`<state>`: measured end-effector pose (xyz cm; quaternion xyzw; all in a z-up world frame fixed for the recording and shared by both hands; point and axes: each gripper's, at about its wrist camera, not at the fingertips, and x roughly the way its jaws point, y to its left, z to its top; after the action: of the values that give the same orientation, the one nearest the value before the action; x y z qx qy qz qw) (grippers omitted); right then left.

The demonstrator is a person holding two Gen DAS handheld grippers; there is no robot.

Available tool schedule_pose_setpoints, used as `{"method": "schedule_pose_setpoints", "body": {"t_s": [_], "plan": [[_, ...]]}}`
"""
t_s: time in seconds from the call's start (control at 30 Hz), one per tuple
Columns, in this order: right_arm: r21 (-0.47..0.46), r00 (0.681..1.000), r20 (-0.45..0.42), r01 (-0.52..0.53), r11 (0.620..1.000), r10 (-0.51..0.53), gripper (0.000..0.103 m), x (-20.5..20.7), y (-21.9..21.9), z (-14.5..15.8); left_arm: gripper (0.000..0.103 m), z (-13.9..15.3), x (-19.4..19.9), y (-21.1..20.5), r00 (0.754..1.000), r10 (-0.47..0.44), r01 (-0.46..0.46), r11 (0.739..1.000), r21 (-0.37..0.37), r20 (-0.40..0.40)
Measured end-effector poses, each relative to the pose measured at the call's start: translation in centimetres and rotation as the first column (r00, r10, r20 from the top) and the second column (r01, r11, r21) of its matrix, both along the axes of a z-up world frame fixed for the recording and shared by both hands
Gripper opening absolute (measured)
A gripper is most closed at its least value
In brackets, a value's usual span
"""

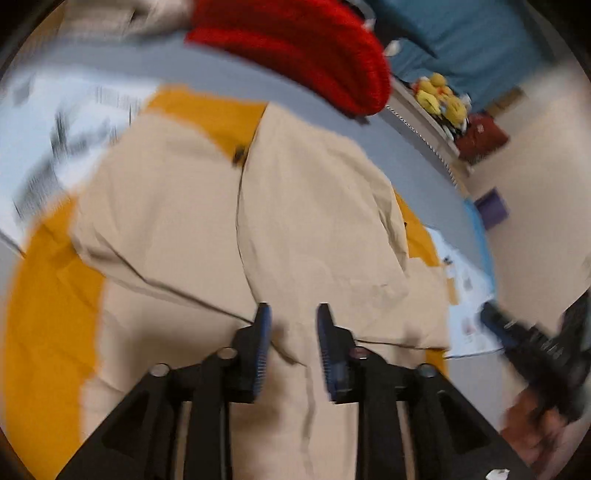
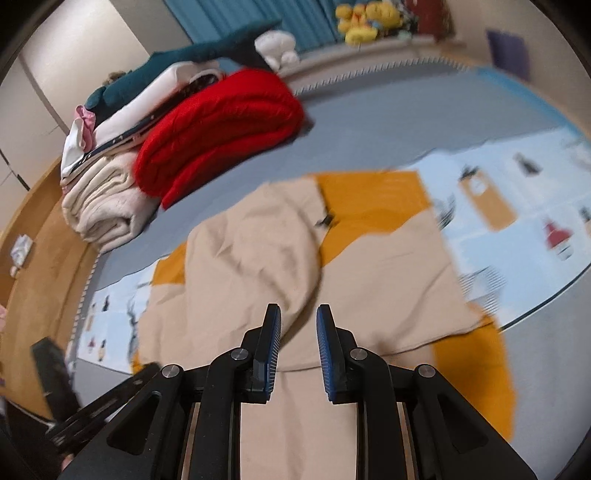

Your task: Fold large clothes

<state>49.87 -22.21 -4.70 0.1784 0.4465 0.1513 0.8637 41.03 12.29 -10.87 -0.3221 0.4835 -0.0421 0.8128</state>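
A large beige and orange garment (image 1: 303,229) lies spread on a grey-blue bed, partly folded, with a beige layer over orange parts. It also shows in the right wrist view (image 2: 258,251). My left gripper (image 1: 293,314) is open and empty, just above the beige cloth near its front edge. My right gripper (image 2: 298,314) is open and empty above the same cloth. The right gripper shows blurred at the right edge of the left wrist view (image 1: 532,343). The left gripper shows at the lower left of the right wrist view (image 2: 74,398).
A light blue printed sheet (image 2: 517,206) lies under the garment. A folded red blanket (image 2: 221,129) and a stack of folded clothes (image 2: 110,177) sit at the far side of the bed. Yellow plush toys (image 2: 365,18) line a shelf before blue curtains. Wood floor (image 2: 33,280) lies left.
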Motion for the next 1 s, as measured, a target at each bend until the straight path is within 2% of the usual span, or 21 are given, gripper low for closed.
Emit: {"method": "schedule_pose_setpoints", "body": {"t_s": [0.03, 0.13, 0.27, 0.33, 0.43, 0.5, 0.53, 0.57, 0.77, 0.83, 0.87, 0.9, 0.97, 1.0], "plan": [[0.015, 1.0, -0.023, -0.005, 1.0, 0.006, 0.022, 0.5, 0.4, -0.7, 0.035, -0.9, 0.1, 0.2, 0.999, 0.017, -0.019, 0.998, -0.054, -0.029], [0.054, 0.996, -0.084, -0.015, 0.998, 0.019, 0.023, 1.6, 1.3, -2.8, 0.038, -3.0, 0.4, 0.6, 0.994, 0.048, -0.063, 0.986, -0.157, -0.099], [0.1, 0.988, -0.154, -0.018, 0.995, 0.033, 0.027, 3.0, 2.1, -5.4, 0.039, -5.2, 0.4, 0.5, 0.982, 0.082, -0.124, 0.96, -0.251, -0.172], [0.12, 0.982, -0.184, -0.006, 0.993, 0.029, 0.029, 3.6, 2.5, -6.8, 0.039, -6.4, 0.4, 0.3, 0.973, 0.103, -0.164, 0.938, -0.305, -0.207], [0.131, 0.977, -0.211, 0.005, 0.991, 0.023, 0.029, 4.4, 2.9, -8.4, 0.037, -7.3, 0.4, -0.3, 0.968, 0.096, -0.174, 0.924, -0.341, -0.232], [0.15, 0.974, -0.224, 0.011, 0.989, 0.023, 0.029, 4.8, 3.1, -9.2, 0.027, -7.5, 0.1, -0.5, 0.966, 0.102, -0.182, 0.922, -0.341, -0.239], [0.168, 0.972, -0.234, 0.02, 0.986, 0.02, 0.029, 5.0, 3.0, -9.6, 0.011, -7.2, -0.1, -0.3, 0.966, 0.114, -0.189, 0.923, -0.335, -0.232], [0.19, 0.97, -0.243, 0.03, 0.981, 0.018, 0.029, 5.3, 2.9, -10.0, 0.007, -7.0, -0.1, -0.3, 0.967, 0.116, -0.189, 0.926, -0.328, -0.228], [0.295, 0.969, -0.247, 0.05, 0.954, 0.026, 0.029, 5.8, 2.9, -11.0, 0.004, -3.6, -0.8, -0.7, 0.983, 0.1, -0.144, 0.938, -0.315, -0.151], [0.329, 0.972, -0.232, 0.042, 0.943, 0.038, 0.024, 5.8, 3.0, -10.8, 0.004, -3.5, -0.9, -1.2, 0.983, 0.074, -0.119, 0.954, -0.274, -0.169], [0.338, 0.974, -0.222, 0.036, 0.941, 0.042, 0.012, 5.8, 3.1, -10.6, 0.004, -3.6, -0.8, -1.2, 0.982, 0.069, -0.114, 0.958, -0.262, -0.176], [0.339, 0.976, -0.213, 0.03, 0.94, 0.045, 0.007, 5.7, 3.1, -10.3, 0.004, -3.8, -0.8, -1.3, 0.981, 0.063, -0.107, 0.965, -0.239, -0.185], [0.306, 0.98, -0.199, 0.032, 0.952, 0.031, 0.003, 5.5, 3.1, -9.7, 0.006, -3.8, -0.5, -1.4, 0.98, 0.064, -0.103, 0.974, -0.203, -0.188], [0.255, 0.976, -0.216, 0.041, 0.966, 0.016, 0.003, 5.5, 3.4, -9.8, 0.007, -3.9, -0.3, -1.4, 0.978, 0.067, -0.103, 0.978, -0.183, -0.196]]}}
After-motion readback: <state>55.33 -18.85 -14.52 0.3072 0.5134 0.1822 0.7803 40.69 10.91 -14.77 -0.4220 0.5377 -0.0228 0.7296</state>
